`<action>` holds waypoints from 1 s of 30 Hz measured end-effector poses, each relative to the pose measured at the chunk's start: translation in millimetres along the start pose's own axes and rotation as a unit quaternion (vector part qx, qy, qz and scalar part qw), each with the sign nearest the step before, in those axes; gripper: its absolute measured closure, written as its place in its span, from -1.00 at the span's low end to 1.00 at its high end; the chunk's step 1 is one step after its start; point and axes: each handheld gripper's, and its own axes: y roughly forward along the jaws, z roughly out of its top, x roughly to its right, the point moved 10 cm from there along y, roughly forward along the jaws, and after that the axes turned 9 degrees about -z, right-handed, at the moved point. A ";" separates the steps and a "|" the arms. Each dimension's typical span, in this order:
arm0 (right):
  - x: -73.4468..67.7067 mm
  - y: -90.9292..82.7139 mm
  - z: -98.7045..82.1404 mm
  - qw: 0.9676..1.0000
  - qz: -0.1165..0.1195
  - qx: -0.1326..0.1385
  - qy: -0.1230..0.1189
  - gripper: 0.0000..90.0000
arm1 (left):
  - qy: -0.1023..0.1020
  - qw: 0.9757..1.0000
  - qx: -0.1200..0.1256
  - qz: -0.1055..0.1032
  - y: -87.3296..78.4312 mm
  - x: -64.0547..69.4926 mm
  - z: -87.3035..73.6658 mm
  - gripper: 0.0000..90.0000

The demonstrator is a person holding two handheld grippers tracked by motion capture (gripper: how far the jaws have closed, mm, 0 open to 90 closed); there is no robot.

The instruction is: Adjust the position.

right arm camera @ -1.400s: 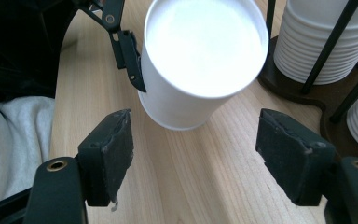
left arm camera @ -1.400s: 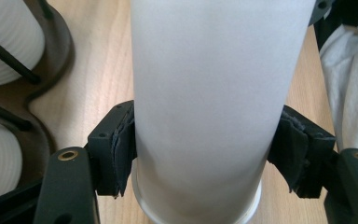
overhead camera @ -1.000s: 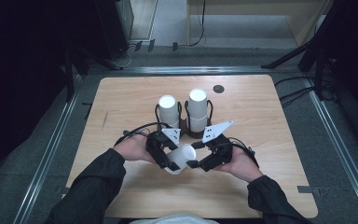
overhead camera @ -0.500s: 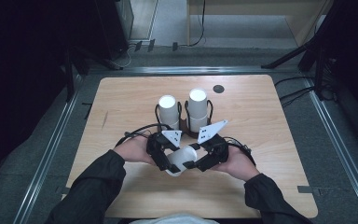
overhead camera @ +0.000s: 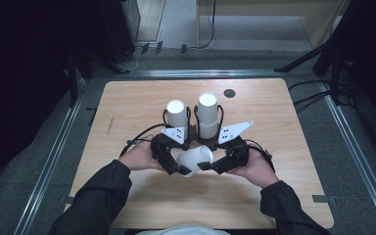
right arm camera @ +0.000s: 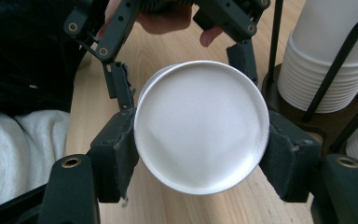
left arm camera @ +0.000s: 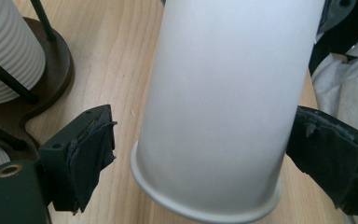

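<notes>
I hold one white paper cup (overhead camera: pixel 195 160) between my two grippers, above the near middle of the wooden table (overhead camera: pixel 284 147). The cup lies on its side, tilted, with its closed bottom toward my right gripper (overhead camera: pixel 211 165) and its open rim toward my left gripper (overhead camera: pixel 178 169).

My right gripper is closed on the cup near the bottom end. In the right gripper view both black pads (right arm camera: pixel 116 154) press against the round bottom edge of the cup (right arm camera: pixel 200 126), one on each side, and the cup does not touch the table.

My left gripper (left arm camera: pixel 205 154) has just been opening its jaws. The cup (left arm camera: pixel 223 102) is between them, but in the left gripper view there is a clear gap between the left pad (left arm camera: pixel 91 154) and the wall of the cup. The other pad is just beside the cup; I cannot tell if it touches. So the left jaws stand wide around the cup and do not press it.

Farther on the table, just behind my hands, stands a dark holder (overhead camera: pixel 192 131) with thin black rods. In it are two stacks of white cups (overhead camera: pixel 177 113), one left and one right, both upside down. A small dark round spot (overhead camera: pixel 229 93) is on the table at the far right of the stacks.
</notes>
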 end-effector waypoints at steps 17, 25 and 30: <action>-2.6 -18.2 25.5 0.998 0.027 0.056 0.020 -0.24 | -0.016 0.993 0.115 -0.003 -13.7 11.5 8.9 -0.72; -1.3 -20.5 27.3 0.997 0.034 0.065 0.030 -0.23 | -0.002 0.990 0.140 0.007 -22.5 14.7 9.5 -0.56; -1.8 -18.6 24.7 0.998 0.032 0.056 0.027 -0.23 | -0.002 0.992 0.125 0.004 -20.5 14.2 6.8 -0.50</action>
